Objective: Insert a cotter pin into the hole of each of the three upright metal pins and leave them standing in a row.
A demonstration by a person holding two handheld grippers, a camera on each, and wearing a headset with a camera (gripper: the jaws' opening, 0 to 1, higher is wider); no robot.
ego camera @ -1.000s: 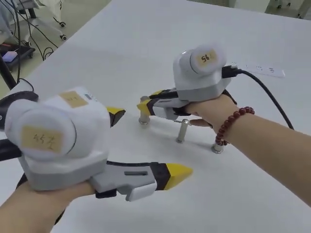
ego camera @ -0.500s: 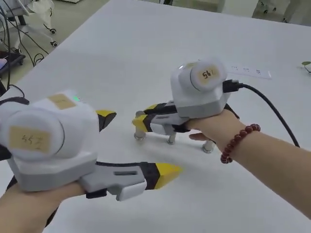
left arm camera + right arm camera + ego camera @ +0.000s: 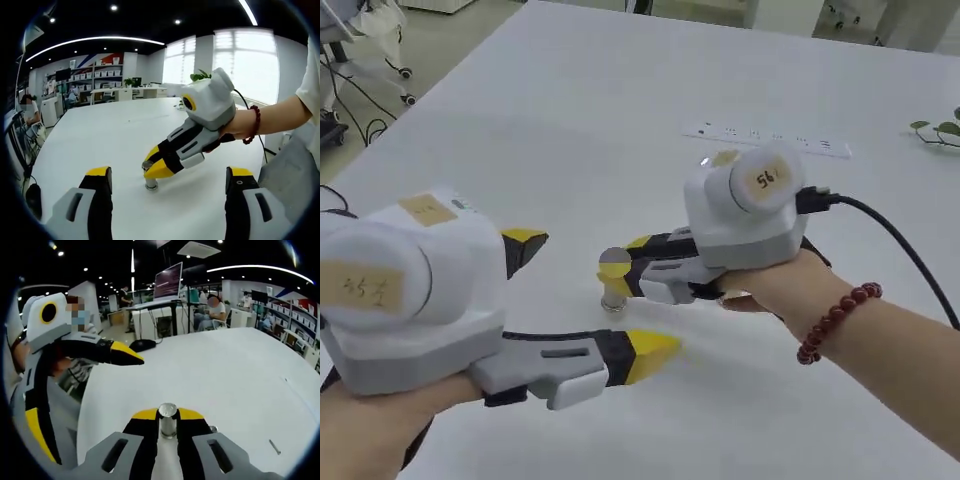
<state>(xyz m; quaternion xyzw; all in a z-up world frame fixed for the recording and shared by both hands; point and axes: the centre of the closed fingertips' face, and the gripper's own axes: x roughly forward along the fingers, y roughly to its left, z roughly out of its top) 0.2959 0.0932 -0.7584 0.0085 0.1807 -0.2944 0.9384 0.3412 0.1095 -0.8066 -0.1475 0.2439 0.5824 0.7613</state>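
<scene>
One upright metal pin stands on the white table. My right gripper is shut on its upper part. In the right gripper view the pin sits clamped between the yellow-tipped jaws. My left gripper is open and held low at the near left, its jaws wide on either side of the pin without touching it. The left gripper view looks between those open jaws at the pin and the right gripper. The right hand hides the table behind it. A thin cotter pin lies loose on the table.
A white power strip lies at the far side of the table. A black cable trails from the right gripper. Plant leaves reach in at the far right edge. Shelves, desks and seated people fill the room beyond.
The head view has shifted, so the pins sit lower and nearer. The right gripper stays at the leftmost pin. The other two pins have passed behind the right hand.
</scene>
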